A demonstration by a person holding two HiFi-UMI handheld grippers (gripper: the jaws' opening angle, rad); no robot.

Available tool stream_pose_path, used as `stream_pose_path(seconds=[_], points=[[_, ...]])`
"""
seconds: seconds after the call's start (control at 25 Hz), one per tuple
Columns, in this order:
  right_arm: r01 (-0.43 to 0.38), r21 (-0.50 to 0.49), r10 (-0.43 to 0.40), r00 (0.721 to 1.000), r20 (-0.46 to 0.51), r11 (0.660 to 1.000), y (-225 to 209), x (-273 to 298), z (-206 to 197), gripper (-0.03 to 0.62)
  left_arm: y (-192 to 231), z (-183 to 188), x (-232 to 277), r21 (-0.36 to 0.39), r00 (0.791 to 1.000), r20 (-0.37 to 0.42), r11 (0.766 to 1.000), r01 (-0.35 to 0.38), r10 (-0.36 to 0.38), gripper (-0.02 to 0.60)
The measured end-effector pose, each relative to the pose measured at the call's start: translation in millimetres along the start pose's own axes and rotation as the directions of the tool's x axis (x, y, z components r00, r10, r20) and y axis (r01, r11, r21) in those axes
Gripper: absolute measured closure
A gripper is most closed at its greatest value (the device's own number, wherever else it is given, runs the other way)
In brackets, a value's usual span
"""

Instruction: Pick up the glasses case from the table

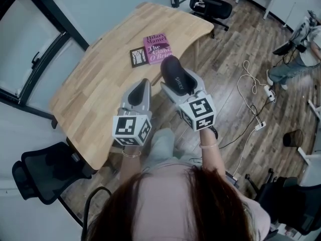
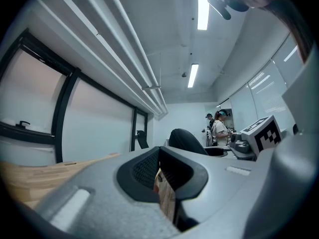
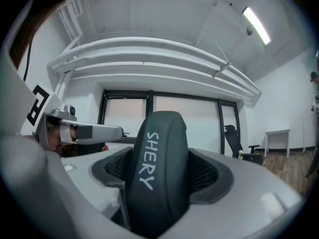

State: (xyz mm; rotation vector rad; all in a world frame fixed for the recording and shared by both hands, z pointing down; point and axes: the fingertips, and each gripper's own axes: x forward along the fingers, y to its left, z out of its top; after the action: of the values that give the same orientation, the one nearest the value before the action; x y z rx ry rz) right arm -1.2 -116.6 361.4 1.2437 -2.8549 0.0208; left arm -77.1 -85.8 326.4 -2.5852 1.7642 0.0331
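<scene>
The glasses case (image 1: pixel 176 76) is a dark oval shell with "SHERY" printed on it. My right gripper (image 1: pixel 176 83) is shut on it and holds it in the air off the near right edge of the wooden table (image 1: pixel 95 89). In the right gripper view the case (image 3: pixel 157 173) stands upright between the jaws and fills the middle. My left gripper (image 1: pixel 143 87) hovers beside it to the left, over the table's edge, jaws together with nothing in them. In the left gripper view the left gripper (image 2: pixel 162 178) shows only a thin slit between its pads.
A pink book (image 1: pixel 157 47) and a small dark card (image 1: pixel 138 56) lie on the table beyond the grippers. A black office chair (image 1: pixel 40 177) stands at lower left, another chair (image 1: pixel 210 6) at the far end. Cables (image 1: pixel 253 82) trail over the wood floor, and a person (image 1: pixel 301 59) sits at the right.
</scene>
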Motion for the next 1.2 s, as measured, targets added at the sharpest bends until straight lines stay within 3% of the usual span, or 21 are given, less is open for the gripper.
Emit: stream_pose_path(seconds=[0.48, 1.2], points=[[-0.003, -0.006, 0.004, 0.998, 0.069, 1.0, 14.1, -28.4, 16.6, 0.243, -12.8, 0.1, -22.7, 0.018, 1.0, -0.004, 1.0, -0.017, 0.017, 0.572], [0.011, -0.008, -0.011, 0.996, 0.086, 1.0, 13.7, -36.0, 17.9, 0.243, -10.8, -9.4, -24.8, 0.024, 0.999, -0.03, 0.999, -0.024, 0.024, 0.572]])
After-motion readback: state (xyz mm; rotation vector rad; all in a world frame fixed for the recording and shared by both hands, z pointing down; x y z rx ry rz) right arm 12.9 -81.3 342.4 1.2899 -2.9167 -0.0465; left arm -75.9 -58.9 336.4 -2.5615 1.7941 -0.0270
